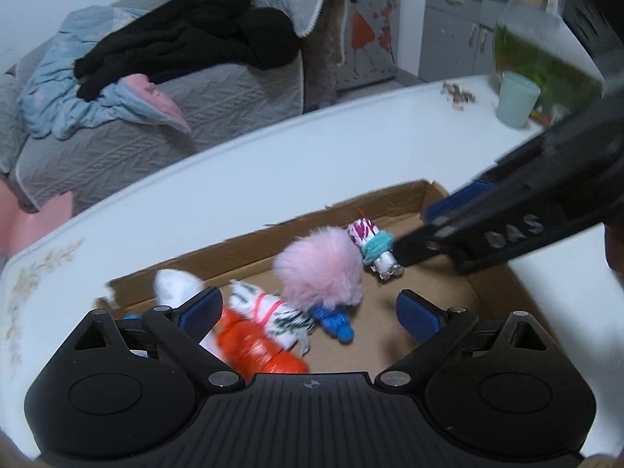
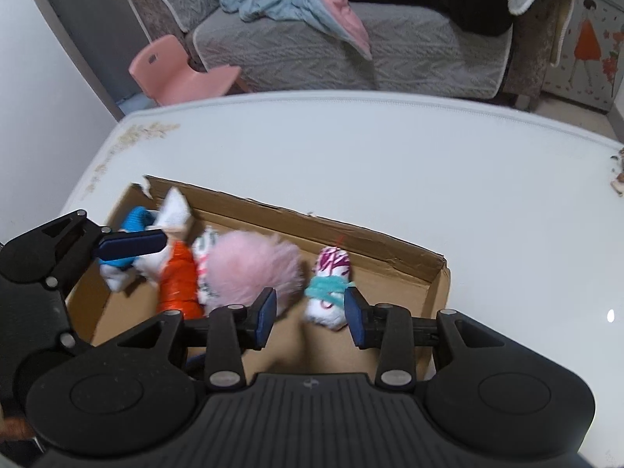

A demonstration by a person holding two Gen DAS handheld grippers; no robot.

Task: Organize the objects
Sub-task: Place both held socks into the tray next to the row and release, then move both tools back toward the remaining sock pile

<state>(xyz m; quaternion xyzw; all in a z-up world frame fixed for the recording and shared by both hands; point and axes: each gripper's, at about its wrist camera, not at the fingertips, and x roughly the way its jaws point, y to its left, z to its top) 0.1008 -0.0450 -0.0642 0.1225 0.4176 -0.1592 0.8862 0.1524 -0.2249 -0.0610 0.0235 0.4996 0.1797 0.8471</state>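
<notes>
One shallow cardboard box (image 2: 394,261) is sitting on the white table (image 2: 351,156), holding about five small bundles and one pink pompom (image 2: 249,269). Left gripper (image 1: 308,312) is standing wide open, gripping nothing, hanging over the orange bundle (image 1: 253,347) and pompom. Right gripper (image 2: 312,318) is sitting partly open, pads clear of the purple-patterned roll (image 2: 331,284) lying between them. That roll's long axis is pointing away toward the box's far wall.
</notes>
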